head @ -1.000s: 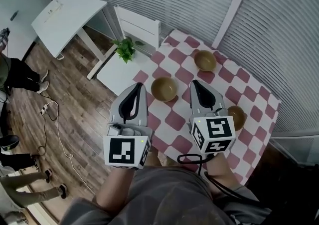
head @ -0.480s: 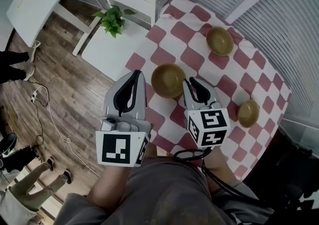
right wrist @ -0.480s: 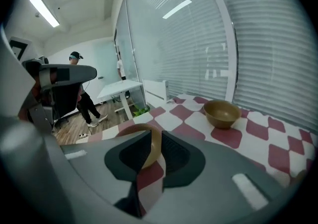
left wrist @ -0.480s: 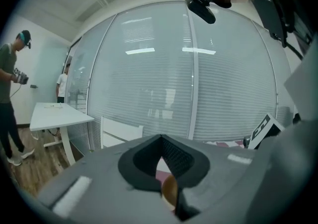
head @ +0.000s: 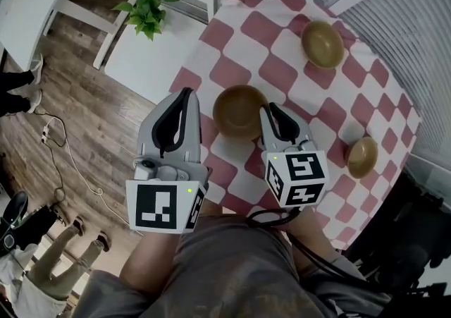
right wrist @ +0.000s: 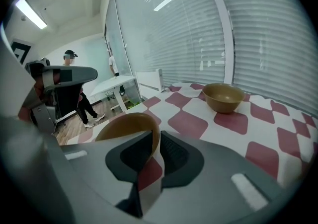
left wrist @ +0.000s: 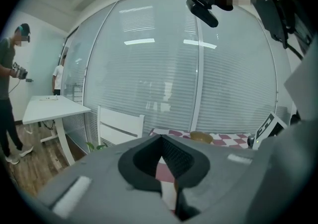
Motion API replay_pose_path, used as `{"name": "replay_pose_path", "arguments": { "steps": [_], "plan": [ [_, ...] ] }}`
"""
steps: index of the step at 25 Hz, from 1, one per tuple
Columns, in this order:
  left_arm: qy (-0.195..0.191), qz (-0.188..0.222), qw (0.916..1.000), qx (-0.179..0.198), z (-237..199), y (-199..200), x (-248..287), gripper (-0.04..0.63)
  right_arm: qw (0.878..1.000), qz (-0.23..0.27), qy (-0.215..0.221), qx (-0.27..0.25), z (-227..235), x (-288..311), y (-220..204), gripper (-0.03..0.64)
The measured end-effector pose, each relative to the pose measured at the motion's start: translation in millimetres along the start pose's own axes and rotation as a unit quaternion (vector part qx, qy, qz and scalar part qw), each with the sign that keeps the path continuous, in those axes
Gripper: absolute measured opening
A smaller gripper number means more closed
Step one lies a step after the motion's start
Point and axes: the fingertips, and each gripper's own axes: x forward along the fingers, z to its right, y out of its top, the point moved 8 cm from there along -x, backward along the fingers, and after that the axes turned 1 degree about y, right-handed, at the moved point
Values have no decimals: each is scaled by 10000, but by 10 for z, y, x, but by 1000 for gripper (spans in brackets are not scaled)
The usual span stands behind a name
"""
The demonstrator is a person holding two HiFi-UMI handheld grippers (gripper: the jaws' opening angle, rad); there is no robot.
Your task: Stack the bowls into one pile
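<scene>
1. head view: both tongs have dropped toward the red-and-white checked table (head: pixel 282 73). the nearest round brown bowl (head: pixel 239 111) sits by the near edge, toward its left corner. the right gripper (head: pixel 270 109) is at its rim and the left gripper (head: pixel 184 92) is near its other side. the far brown bowl (head: pixel 323 43) and the small brown bowl (head: pixel 361 156) lie well apart, so nothing is stacked yet.
2. left gripper view: the left gripper (left wrist: pixel 160 141) has its jaws together, with nothing between them.
3. right gripper view: the right gripper (right wrist: pixel 155 136) has just been opening its jaws. the nearest round brown bowl (right wrist: pixel 126 126) has its rim in the gap, unclamped, so a first pickup looks close.
</scene>
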Motion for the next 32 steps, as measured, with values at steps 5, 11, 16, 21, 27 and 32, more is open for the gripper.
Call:
{"name": "replay_pose_path", "arguments": {
  "steps": [5,11,16,21,27,32],
  "plan": [
    [-52,-46,10000,41,20,-14,25,0,9996,80,29,258,17,20,-14,46],
    [-118,-9,9998,137,108,54,-22,0,9958,400,155,805,44,-91,37,38],
    [-308,255,9988,290,327,246,-77,0,9895,815,131,1183,186,-333,161,38],
    [-570,458,9963,443,755,488,-226,0,9854,1180,-52,1230,373,-820,299,37],
    [-1306,787,9861,666,1409,733,-186,0,9736,1713,-683,1349,786,-1467,325,37],
    [-1868,784,9762,778,1986,712,-149,0,9597,1880,-1288,1645,1217,-1979,33,37]
  ]
}}
